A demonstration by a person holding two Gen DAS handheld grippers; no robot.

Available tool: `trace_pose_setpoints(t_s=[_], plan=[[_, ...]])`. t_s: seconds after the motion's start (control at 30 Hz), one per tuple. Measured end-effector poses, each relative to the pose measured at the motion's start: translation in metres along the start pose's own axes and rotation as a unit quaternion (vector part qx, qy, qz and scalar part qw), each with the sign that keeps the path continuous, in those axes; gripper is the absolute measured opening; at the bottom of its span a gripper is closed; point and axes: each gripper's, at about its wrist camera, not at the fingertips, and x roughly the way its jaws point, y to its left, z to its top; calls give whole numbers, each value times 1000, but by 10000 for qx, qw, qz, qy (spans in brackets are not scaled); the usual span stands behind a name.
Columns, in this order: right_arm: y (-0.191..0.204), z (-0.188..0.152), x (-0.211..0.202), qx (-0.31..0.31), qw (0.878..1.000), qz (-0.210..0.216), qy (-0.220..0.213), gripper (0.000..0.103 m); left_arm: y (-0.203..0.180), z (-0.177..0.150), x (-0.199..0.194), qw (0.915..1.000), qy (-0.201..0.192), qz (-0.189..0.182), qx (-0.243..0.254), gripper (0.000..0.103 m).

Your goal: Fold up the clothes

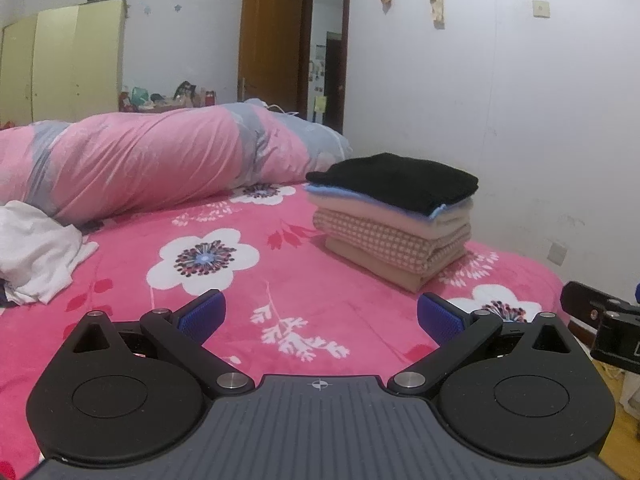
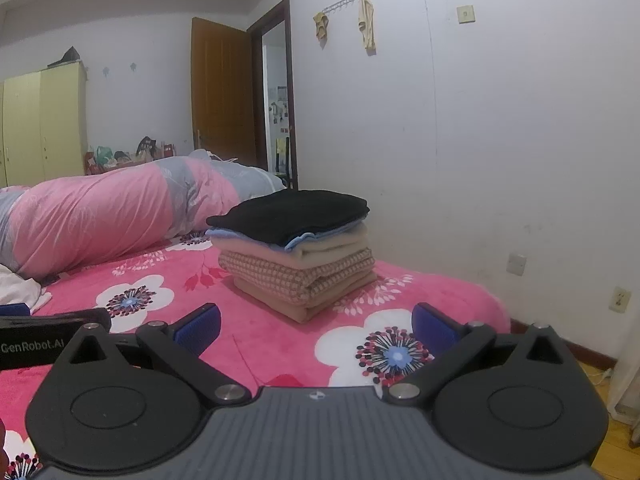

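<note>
The bed [image 1: 304, 264] filled both views, covered by a pink sheet printed with white flowers. A rolled pink and grey duvet [image 1: 152, 160] lay across its far side, near a yellow wardrobe [image 1: 60, 60] and a brown door [image 1: 270, 36] standing ajar. On the bed by the white wall [image 1: 500, 100] sat the stack [image 1: 394, 216] of folded clothes: a black piece [image 1: 396, 180] on top, then a thin blue layer, a cream one, a checked one and a tan one at the bottom. At the left edge of the left wrist view a crumpled white garment [image 1: 38, 252] lay unfolded on the sheet, just beside the duvet and well apart from the stack. The left gripper [image 1: 320, 316] hovered low over the sheet, released, blue pads wide apart and holding nothing. The right gripper [image 2: 318, 326] was likewise spread and empty, nearer the stack. Small cloths hung from a hook rail [image 2: 346, 0] on the wall.
</note>
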Motion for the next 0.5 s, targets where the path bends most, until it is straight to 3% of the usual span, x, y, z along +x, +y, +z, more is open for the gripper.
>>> trace_pose_setpoints(t_s=[0.5], plan=[[-2,-4,2,-85,9999,-10,61,103,-3,-4,1,10000,79,3,13,103]])
